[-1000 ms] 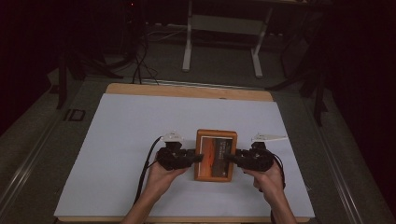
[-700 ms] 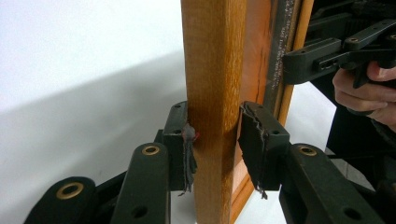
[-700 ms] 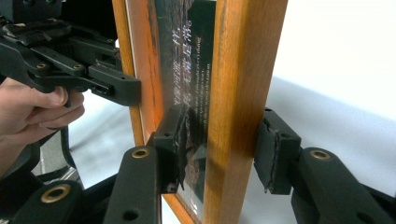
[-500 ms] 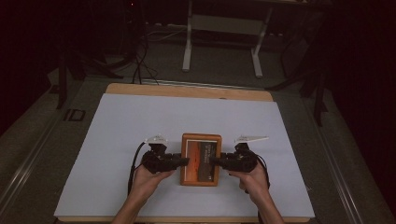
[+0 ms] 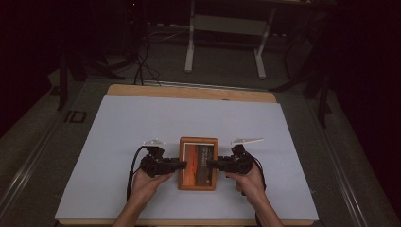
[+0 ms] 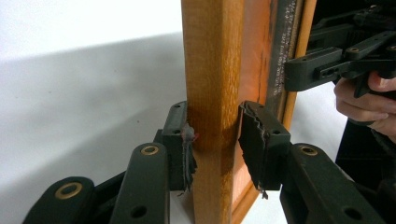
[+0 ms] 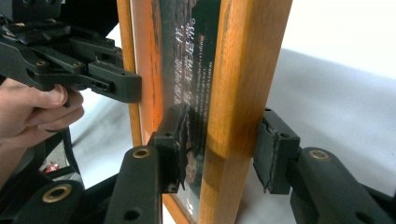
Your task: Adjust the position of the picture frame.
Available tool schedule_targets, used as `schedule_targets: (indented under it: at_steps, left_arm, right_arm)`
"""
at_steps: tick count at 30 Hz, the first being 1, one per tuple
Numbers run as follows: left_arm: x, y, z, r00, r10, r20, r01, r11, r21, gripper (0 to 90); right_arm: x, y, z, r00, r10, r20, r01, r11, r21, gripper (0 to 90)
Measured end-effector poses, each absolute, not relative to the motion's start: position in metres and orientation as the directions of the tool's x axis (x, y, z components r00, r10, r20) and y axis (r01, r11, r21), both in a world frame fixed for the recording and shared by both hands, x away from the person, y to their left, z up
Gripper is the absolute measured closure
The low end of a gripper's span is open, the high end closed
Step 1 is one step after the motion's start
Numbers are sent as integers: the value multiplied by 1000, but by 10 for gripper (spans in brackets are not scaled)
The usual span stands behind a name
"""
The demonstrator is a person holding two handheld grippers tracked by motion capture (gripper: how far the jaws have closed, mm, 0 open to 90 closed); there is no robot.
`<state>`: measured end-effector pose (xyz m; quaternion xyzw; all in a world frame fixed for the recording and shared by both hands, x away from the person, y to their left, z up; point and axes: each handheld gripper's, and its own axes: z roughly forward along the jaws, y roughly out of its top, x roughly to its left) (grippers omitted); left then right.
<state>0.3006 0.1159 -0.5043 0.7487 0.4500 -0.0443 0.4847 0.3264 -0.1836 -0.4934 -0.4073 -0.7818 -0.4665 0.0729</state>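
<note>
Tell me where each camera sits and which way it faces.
High view: above the person's side, looking forward and down on the white-covered table; forearms and both tongs show.
Left gripper view: rides the left tongs, looking along its jaws at the orange wooden picture frame.
Right gripper view: rides the right tongs, facing the frame's opposite edge.
Both gripper views share the frame and the other hand.

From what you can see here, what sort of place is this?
Probably a lab or workshop set up for recording, not a home. A wooden table under a white sheet stands on a grey floor in a dark room, with cables and a metal stand behind it.
</note>
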Motion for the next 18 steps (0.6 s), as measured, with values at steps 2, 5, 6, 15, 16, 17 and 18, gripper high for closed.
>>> schedule_targets:
  at_steps: [2, 5, 6, 15, 16, 17, 18]
  left_arm:
    - [302, 115, -506, 579, 644, -499, 719, -116, 685, 637]
    - [305, 113, -509, 569, 679, -464, 710, -120, 694, 620]
    - [306, 112, -511, 560, 690, -459, 714, -122, 689, 617]
    - [323, 114, -531, 485, 686, -542, 791, -79, 607, 545]
    - [325, 114, -533, 484, 681, -550, 795, -79, 601, 543]
    - [327, 113, -533, 486, 675, -555, 797, -80, 599, 543]
    - [329, 113, -534, 494, 666, -559, 795, -86, 601, 543]
  right_arm:
    - [329, -183, -496, -650, 570, 503, 711, 225, 666, 581]
    - [336, -183, -503, -625, 579, 524, 735, 209, 645, 569]
    - [338, -183, -505, -612, 586, 531, 746, 205, 633, 560]
    - [350, -178, -519, -548, 665, 508, 788, 204, 581, 546]
    - [351, -179, -521, -538, 664, 518, 795, 196, 575, 545]
    - [351, -180, -522, -531, 667, 522, 800, 192, 569, 542]
    - [351, -181, -522, -530, 669, 521, 800, 192, 568, 540]
